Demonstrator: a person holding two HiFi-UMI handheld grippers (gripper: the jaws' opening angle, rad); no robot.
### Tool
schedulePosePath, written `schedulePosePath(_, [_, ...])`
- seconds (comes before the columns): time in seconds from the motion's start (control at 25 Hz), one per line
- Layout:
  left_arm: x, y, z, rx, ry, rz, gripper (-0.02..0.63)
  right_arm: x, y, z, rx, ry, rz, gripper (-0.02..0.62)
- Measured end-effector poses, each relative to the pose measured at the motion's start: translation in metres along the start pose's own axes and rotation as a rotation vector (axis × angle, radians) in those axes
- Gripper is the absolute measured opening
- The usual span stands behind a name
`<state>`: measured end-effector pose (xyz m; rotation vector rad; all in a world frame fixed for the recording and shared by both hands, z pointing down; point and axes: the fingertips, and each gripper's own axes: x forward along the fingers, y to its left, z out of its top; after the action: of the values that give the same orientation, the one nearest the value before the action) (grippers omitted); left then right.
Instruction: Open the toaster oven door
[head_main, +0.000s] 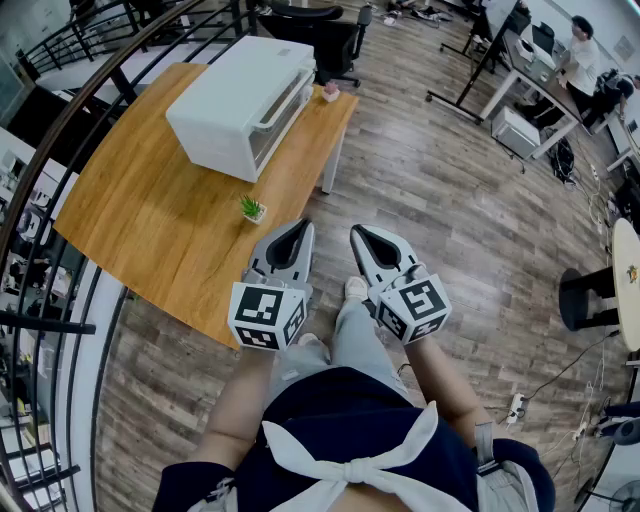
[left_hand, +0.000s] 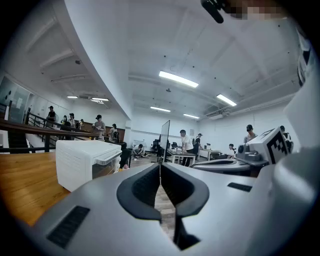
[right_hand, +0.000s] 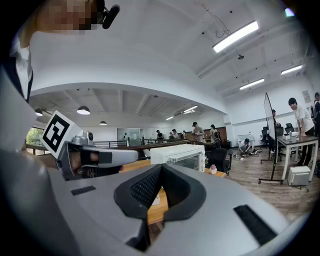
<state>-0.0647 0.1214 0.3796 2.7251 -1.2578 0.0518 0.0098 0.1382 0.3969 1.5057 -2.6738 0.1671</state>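
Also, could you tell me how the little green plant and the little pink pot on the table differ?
The green plant has spiky green leaves; the pink pot looks pink all over. The green plant stands alone on open tabletop; the pink pot sits beside the toaster oven at a corner. Both are small, upright, on the wooden table.

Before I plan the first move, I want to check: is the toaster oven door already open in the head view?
No, the door of the toaster oven sits shut, flush with its white body.
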Motion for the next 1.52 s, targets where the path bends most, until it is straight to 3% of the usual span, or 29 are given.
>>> schedulePosePath(0.56, [0.023, 0.013, 0.005, -0.024, 0.012, 0.004, 0.025, 0.019, -0.026, 0.003, 0.011, 0.01, -0.006, 0.003])
schedulePosePath(1.24, [0.079, 0.071, 0.021, -0.019, 0.016, 0.024, 0.025, 0.095, -0.069, 0.025, -0.015, -0.007, 0.013, 0.006])
schedulePosePath(1.52, [0.101, 0.098, 0.026, -0.008, 0.017, 0.044, 0.025, 0.13, -0.089, 0.032, -0.031, -0.01, 0.033, 0.05])
